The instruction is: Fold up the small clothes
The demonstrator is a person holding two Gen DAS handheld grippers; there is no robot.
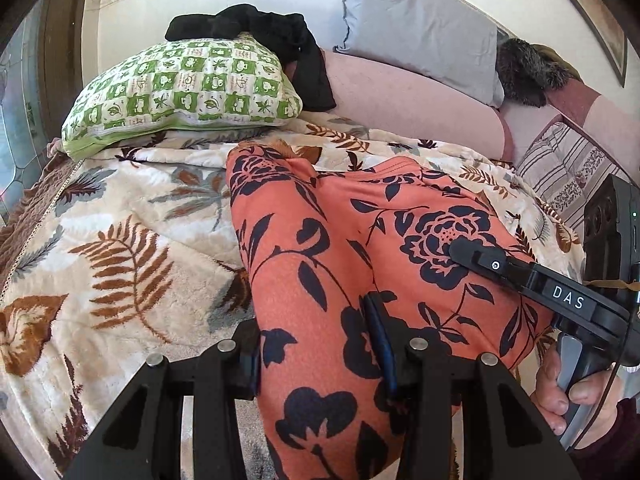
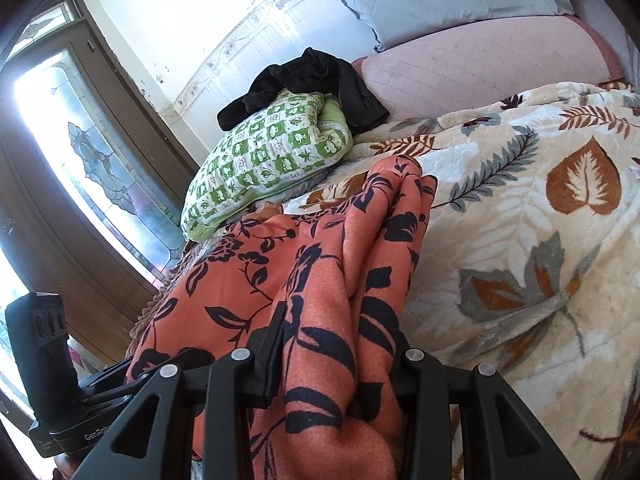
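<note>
Left wrist view: the left hand-held gripper pinches a coral-orange garment with a black floral print, which stretches ahead of it over the leaf-patterned cream blanket. To its right, the right hand-held gripper rests on the same cloth.

Right wrist view: that gripper clamps bunched folds of the garment; a green-checked pillow lies beyond.

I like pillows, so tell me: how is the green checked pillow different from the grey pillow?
The green checked pillow has a pattern of green and white squares; the grey pillow is plain. The green one lies flat on the leaf-print blanket; the grey one leans up against the wall. A black garment is draped over the green one; nothing black lies on the grey one. Both sit at the far end of the bed.
</note>
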